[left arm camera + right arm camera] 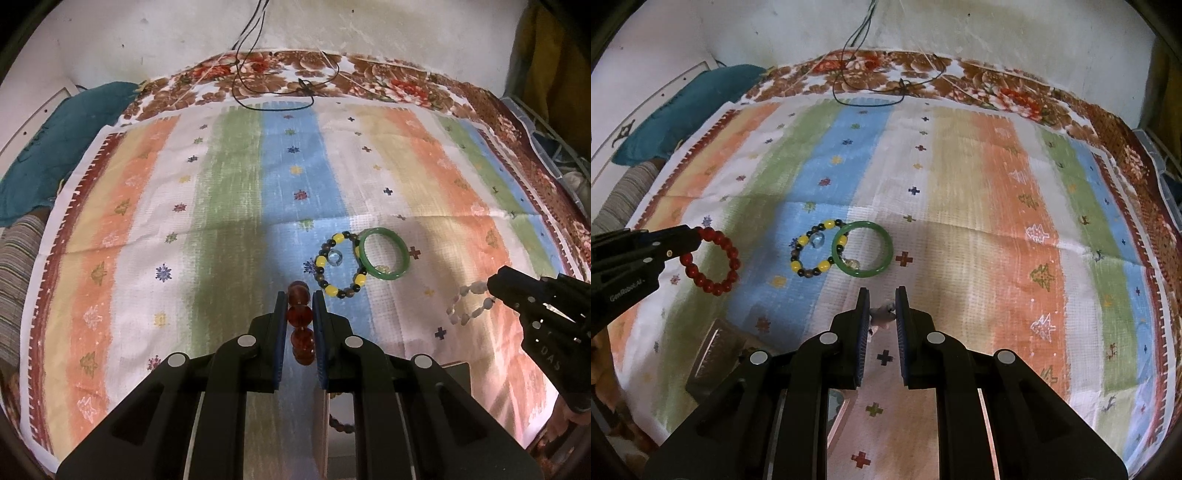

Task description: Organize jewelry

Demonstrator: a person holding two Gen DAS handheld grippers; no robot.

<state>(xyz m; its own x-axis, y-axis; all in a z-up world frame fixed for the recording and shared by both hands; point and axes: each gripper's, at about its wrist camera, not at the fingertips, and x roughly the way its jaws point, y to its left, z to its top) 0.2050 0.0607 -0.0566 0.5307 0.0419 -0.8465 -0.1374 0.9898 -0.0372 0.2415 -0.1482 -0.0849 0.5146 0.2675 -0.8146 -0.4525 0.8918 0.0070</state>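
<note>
My left gripper (299,295) is shut on a red bead bracelet (301,325), held above the striped cloth (221,184); the bracelet also shows in the right wrist view (713,262), hanging from the left gripper (696,234). My right gripper (881,295) is shut on a pale white bead bracelet (882,315); it shows in the left wrist view (469,302) dangling from the right gripper (493,290). A yellow and dark bead bracelet (341,264) with a clear ring (335,257) inside lies on the cloth, touching a green bangle (384,253).
A wooden box (716,354) lies near the cloth's front edge, under the grippers. A black cord (273,85) loops at the far edge by the wall. A teal cloth (62,140) lies at the far left. A wire rack (561,147) stands at right.
</note>
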